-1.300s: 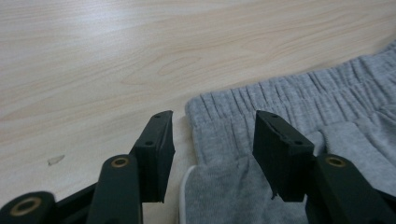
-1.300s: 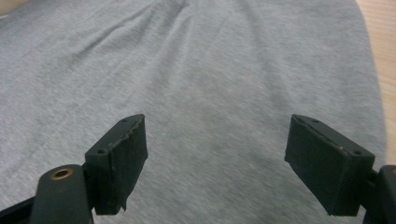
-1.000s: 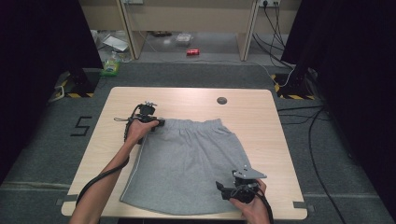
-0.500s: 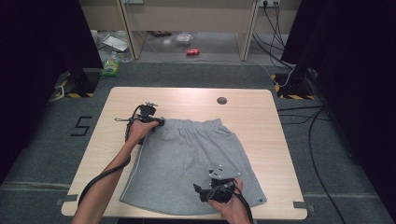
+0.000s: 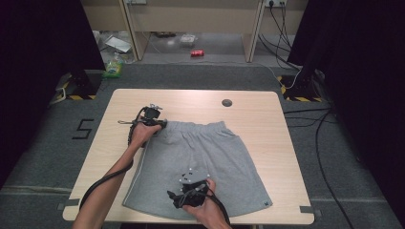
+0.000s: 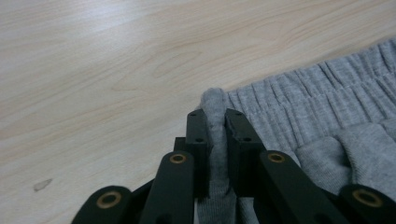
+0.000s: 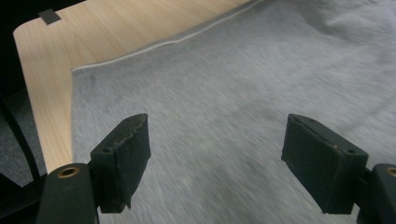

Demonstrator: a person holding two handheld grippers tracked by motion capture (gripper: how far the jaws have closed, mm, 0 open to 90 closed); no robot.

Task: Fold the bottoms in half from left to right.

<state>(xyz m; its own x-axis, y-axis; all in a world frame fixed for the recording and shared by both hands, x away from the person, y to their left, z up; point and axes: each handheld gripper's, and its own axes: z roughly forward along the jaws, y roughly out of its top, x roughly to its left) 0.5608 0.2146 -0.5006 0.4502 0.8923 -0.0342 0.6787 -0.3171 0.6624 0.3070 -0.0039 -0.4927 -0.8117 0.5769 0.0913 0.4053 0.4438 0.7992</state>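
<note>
So, high view: grey knit shorts (image 5: 200, 167) lie flat on a pale wood table (image 5: 282, 138), waistband toward the far edge, legs toward the person. Left gripper (image 5: 160, 125) at the waistband's left corner; a small dark disc (image 5: 227, 102) sits beyond. Left gripper view: jaws have just been closing, now pinching a ribbed fold of waistband (image 6: 217, 135). Right gripper view: right gripper (image 7: 217, 168) w/ jaws spread wide over the fabric, white-piped hem nearby.

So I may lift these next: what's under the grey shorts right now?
The grey shorts lie flat on the wooden table, whose bare top shows all around them. Whether anything lies beneath the cloth cannot be seen. The left gripper pinches the waistband corner.
</note>
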